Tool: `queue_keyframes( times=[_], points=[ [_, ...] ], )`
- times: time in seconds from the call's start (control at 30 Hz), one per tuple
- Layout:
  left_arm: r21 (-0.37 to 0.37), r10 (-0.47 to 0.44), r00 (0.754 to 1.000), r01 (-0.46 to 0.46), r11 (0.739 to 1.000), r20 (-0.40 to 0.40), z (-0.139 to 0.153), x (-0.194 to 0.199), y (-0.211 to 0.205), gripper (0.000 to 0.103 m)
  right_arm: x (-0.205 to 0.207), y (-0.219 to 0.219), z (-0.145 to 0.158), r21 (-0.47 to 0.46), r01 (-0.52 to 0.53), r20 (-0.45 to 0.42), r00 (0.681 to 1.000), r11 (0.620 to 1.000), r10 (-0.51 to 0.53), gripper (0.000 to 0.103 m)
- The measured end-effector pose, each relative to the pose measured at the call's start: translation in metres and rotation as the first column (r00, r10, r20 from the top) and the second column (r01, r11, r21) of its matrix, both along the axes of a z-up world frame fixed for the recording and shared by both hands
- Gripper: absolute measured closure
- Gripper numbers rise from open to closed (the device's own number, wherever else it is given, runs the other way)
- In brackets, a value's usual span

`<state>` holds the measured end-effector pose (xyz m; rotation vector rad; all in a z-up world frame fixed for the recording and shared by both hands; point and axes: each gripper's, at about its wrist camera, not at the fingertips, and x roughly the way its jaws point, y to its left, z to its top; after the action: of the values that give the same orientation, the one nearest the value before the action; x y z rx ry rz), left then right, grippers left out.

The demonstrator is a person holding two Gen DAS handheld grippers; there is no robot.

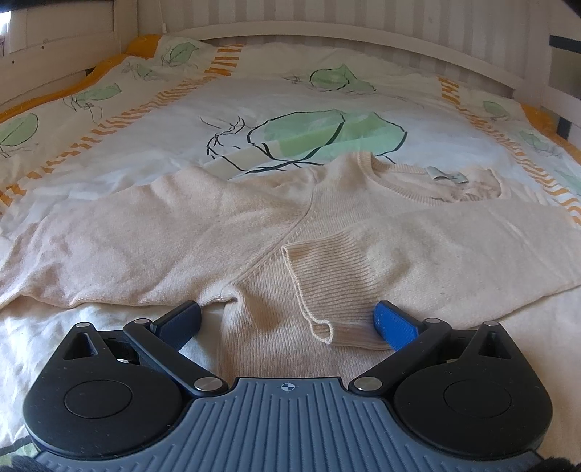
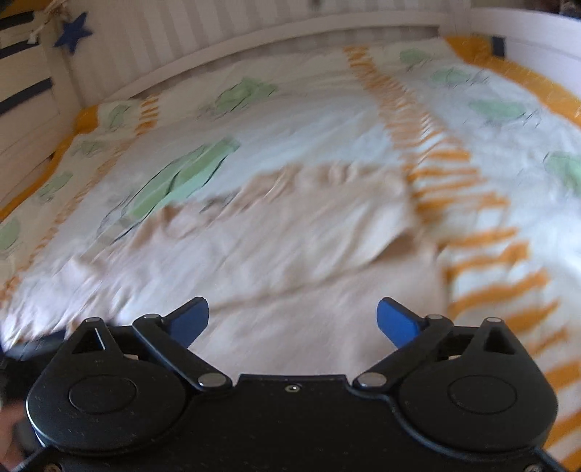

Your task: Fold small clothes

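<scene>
A cream knitted sweater (image 1: pixel 152 239) lies flat on the bed, neck (image 1: pixel 428 181) toward the headboard. One sleeve is folded across the body, and its ribbed cuff (image 1: pixel 326 283) ends just ahead of my left gripper (image 1: pixel 288 319). That gripper is open, its blue fingers (image 1: pixel 394 321) spread over the sweater's body with the cuff's end lying between them, unpressed. In the blurred right wrist view the same sweater (image 2: pixel 290 236) fills the middle. My right gripper (image 2: pixel 292 319) hangs open above its cloth with nothing between the fingers.
The bedspread (image 1: pixel 181 119) is white with green leaf prints and orange striped borders. A white slatted bed rail (image 1: pixel 326 32) runs along the far side. A blue star (image 2: pixel 72 32) hangs on the rail at the upper left of the right wrist view.
</scene>
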<state>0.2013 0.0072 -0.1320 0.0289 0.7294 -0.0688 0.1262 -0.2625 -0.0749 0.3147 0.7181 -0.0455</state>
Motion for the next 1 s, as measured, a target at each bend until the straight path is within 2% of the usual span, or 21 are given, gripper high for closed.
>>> queue_keyframes(
  times=[0.07, 0.17, 0.33, 0.43, 0.57, 0.67, 0.77, 1.0],
  points=[
    [-0.028, -0.006, 1.000, 0.006, 1.000, -0.001, 0.002, 0.000, 0.005, 0.000, -0.005, 0.018, -0.009, -0.006, -0.047, -0.011, 0.999, 0.999, 0.047, 0.000],
    [-0.056, -0.013, 1.000, 0.012, 0.998, -0.008, 0.006, -0.008, 0.013, 0.000, -0.011, 0.044, -0.021, -0.071, -0.121, -0.025, 0.993, 0.990, 0.119, 0.001],
    [-0.105, 0.003, 1.000, -0.005, 0.994, -0.019, 0.017, -0.034, 0.036, 0.001, -0.021, 0.075, -0.037, -0.245, -0.204, -0.013, 0.978, 0.948, 0.207, 0.000],
    [-0.133, 0.053, 0.998, -0.057, 0.990, -0.034, 0.024, -0.047, 0.062, 0.001, -0.022, 0.071, -0.040, -0.228, -0.198, 0.003, 0.979, 0.953, 0.204, 0.000],
    [-0.157, 0.172, 0.984, -0.177, 0.972, -0.046, 0.030, -0.056, 0.110, 0.001, -0.024, 0.068, -0.044, -0.211, -0.195, 0.023, 0.979, 0.958, 0.204, 0.000],
    [-0.173, 0.267, 0.962, -0.272, 0.947, -0.053, 0.032, -0.052, 0.149, 0.001, -0.028, 0.070, -0.044, -0.218, -0.193, 0.022, 0.979, 0.957, 0.202, 0.000],
    [-0.178, 0.367, 0.928, -0.371, 0.911, -0.058, 0.032, -0.042, 0.187, 0.001, -0.027, 0.070, -0.044, -0.219, -0.192, 0.020, 0.979, 0.957, 0.201, 0.000],
    [-0.190, 0.502, 0.864, -0.500, 0.845, -0.042, 0.027, -0.010, 0.238, 0.001, -0.026, 0.072, -0.045, -0.219, -0.183, 0.024, 0.981, 0.958, 0.193, 0.000]
  ],
)
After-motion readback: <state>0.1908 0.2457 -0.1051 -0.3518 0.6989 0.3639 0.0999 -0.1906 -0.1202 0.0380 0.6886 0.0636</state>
